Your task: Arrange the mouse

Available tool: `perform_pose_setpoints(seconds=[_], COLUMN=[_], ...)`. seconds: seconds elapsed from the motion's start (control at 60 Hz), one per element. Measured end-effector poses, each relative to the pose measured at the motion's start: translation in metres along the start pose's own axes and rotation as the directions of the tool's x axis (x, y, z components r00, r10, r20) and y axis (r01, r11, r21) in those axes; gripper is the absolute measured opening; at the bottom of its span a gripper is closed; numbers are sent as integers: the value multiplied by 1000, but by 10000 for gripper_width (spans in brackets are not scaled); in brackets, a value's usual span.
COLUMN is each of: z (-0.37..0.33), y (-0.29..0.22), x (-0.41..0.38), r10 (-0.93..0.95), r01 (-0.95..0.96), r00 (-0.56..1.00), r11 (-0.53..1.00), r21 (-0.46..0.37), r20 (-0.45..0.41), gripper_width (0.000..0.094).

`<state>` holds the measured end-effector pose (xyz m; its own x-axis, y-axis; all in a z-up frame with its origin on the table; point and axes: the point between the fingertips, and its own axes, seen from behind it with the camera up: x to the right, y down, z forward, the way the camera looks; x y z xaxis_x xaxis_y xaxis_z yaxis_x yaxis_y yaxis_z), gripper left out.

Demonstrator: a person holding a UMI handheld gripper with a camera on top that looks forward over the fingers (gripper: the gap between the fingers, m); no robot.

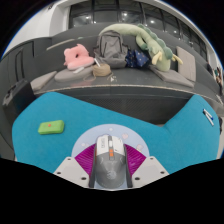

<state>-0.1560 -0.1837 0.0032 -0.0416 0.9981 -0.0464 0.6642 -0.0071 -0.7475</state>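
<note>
A grey computer mouse (110, 163) with an orange scroll wheel sits between my two fingers, its front pointing away from me. Both magenta pads (88, 158) press on its sides, so my gripper (111, 166) is shut on it. The mouse is held over a pale round mouse pad (125, 136) that lies on a teal mat (60, 108) on the table. The rear of the mouse is hidden between the fingers.
A small green block (51, 127) lies on the teal mat to the left. Beyond the mat, a pink plush toy (77, 57), a grey bag (113, 48) and a green plush toy (152, 42) lie in a heap on the grey table (30, 75).
</note>
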Motion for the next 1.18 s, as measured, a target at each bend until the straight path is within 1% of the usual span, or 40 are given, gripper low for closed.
perform_pose_setpoints(seconds=[0.05,0.1,0.133,0.167,0.183,0.25,0.267,0.283,0.333,0.433,0.483,0.583,0.683,0.767,0.917,1.083,1.183], z=[10,12,13,12,11,1,-3,-8,-31,-87,-121,-182,-233,-264,-295,-298,-300], y=[15,8,7,13,15,11,9,7,0,-3,5,35,70,95,127,143,149], x=[3,4,3,3,2,-2,2,5,14,33,42,50,64,73,93,113,110], r10=[7,12,3,-3,-8,-10,-6,-3,-9,17,31,58,27,9,8,-7,-11], r01=[-7,-12,-3,2,6,10,6,3,9,-14,-29,-61,-35,-19,-23,-10,-6], r00=[999,999,999,999,999,1000,1000,999,998,996,995,994,994,994,992,989,992], r11=[1000,1000,1000,1000,1000,1000,1000,1000,1000,999,999,998,997,996,992,994,992], r21=[-27,9,-2,-17,-27,-19,-12,-5,2,35,17,-29,-73,-92,-121,-112,-125], r20=[-32,-46,-52,-51,-47,-23,-30,-38,-56,-93,-98,-97,-107,-112,-127,-148,-129], gripper_width=[430,449,479,588,617,870,846,844,855,850,848,849,849,848,850,850,850])
